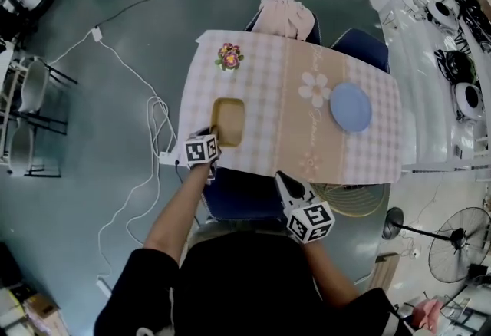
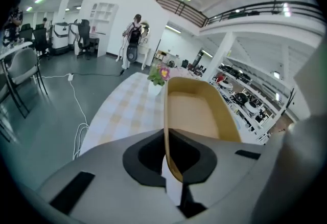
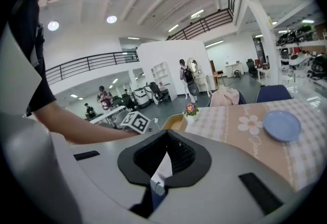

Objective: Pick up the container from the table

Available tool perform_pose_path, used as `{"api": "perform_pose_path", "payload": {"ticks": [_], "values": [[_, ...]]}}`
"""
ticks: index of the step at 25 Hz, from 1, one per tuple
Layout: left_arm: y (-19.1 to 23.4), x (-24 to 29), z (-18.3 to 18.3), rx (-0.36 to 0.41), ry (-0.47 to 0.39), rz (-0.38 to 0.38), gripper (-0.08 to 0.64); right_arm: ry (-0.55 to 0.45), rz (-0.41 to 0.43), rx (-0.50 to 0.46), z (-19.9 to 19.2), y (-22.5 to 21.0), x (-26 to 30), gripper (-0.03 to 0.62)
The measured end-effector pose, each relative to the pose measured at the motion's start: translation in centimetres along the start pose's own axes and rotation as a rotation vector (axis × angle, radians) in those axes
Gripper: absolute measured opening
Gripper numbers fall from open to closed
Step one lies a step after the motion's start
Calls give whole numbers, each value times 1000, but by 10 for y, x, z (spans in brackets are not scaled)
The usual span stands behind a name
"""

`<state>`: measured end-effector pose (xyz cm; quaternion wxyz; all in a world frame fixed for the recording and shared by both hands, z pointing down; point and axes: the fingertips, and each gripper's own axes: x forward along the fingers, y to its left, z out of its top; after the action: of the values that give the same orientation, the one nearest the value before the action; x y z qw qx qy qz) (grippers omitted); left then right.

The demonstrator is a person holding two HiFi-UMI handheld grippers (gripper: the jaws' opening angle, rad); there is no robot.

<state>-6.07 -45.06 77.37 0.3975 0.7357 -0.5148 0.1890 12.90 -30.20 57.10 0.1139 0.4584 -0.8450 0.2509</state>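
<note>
**Left gripper clamped on container rim, near-left of table**

Obs. 1: The tan container (image 1: pixel 228 121) sits over the table (image 1: pixel 268 143) close to its left edge, toward the near-left corner. I cannot tell whether its base is clear of the checked cloth.

Obs. 2: The left gripper (image 1: pixel 209 135) is at the container's near-left corner. In the left gripper view its jaws are pressed onto the thin side wall, pinching the rim between them, with the container (image 2: pixel 196 110) reaching away from the jaws.

Obs. 3: The right gripper (image 1: pixel 285 182) is off the table, just past the near edge. Its jaws are pressed together with nothing between them.

Obs. 4: A flower pot (image 1: pixel 229 57) is at the far-left corner and a blue plate (image 1: pixel 350 107) is toward the right edge.

Obs. 5: The cloth's centre band carries a daisy (image 1: pixel 314 87) and cursive script, too small to read. No brands or labels are legible.
</note>
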Motion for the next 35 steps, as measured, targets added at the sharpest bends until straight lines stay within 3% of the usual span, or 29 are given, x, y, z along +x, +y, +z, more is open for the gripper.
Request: {"api": "perform_pose_path", "payload": {"ticks": [6, 12, 17, 25, 35], "values": [[-20, -117, 26, 71, -153, -22, 6, -111, -83, -56, 39, 19, -13, 0], [-44, -223, 43, 75, -305, -76, 6, -167, -101, -102, 56, 61, -30, 0], [-60, -299, 52, 167, -421, -70, 6, -198, -143, -88, 60, 85, -41, -2], [-56, -352, 36, 144, -533, -95, 6, -226, -168, -128, 51, 111, -54, -2], [-67, -388, 13, 193, -545, -140, 6, -239, -231, -166, 42, 136, -86, -2]]}}
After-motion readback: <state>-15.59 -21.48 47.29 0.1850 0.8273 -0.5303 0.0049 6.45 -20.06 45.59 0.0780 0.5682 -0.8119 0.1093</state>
